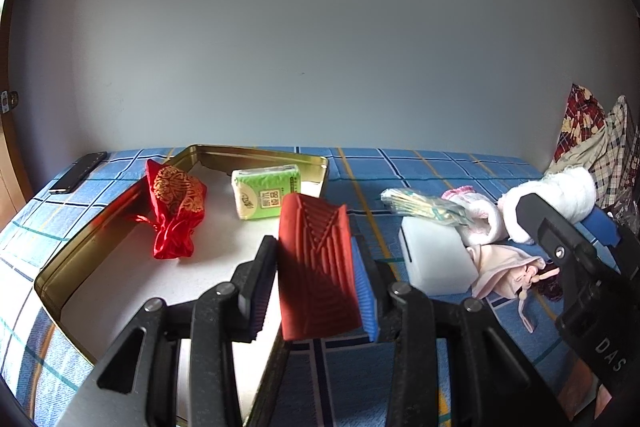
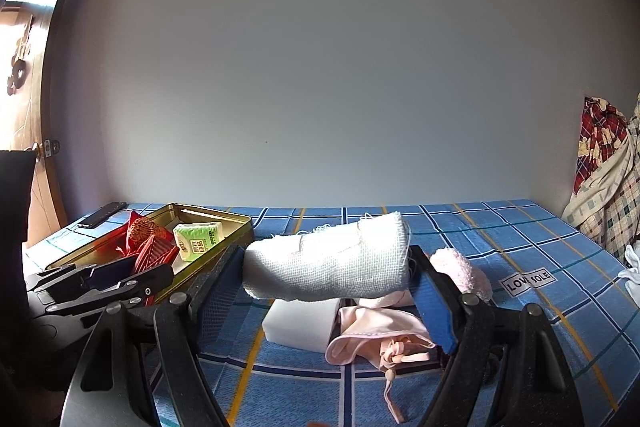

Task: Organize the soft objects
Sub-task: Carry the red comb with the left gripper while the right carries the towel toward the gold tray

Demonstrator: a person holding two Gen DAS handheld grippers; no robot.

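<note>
A red ribbed pad (image 1: 316,267) is gripped between the jaws of the left gripper (image 1: 316,291) and held above the near right edge of a gold tin tray (image 1: 256,151) that lies on a bed with a blue checked sheet (image 1: 432,163). Inside the tray, a red embroidered pouch (image 1: 176,211) is seen at the left and a green tissue pack (image 1: 266,191) further back. A rolled white towel (image 2: 328,261) is clamped crosswise between the jaws of the right gripper (image 2: 326,291), lifted over a white foam block (image 2: 302,323) and a pink drawstring bag (image 2: 372,341). A black phone (image 1: 78,173) lies at the far left of the bed.
</note>
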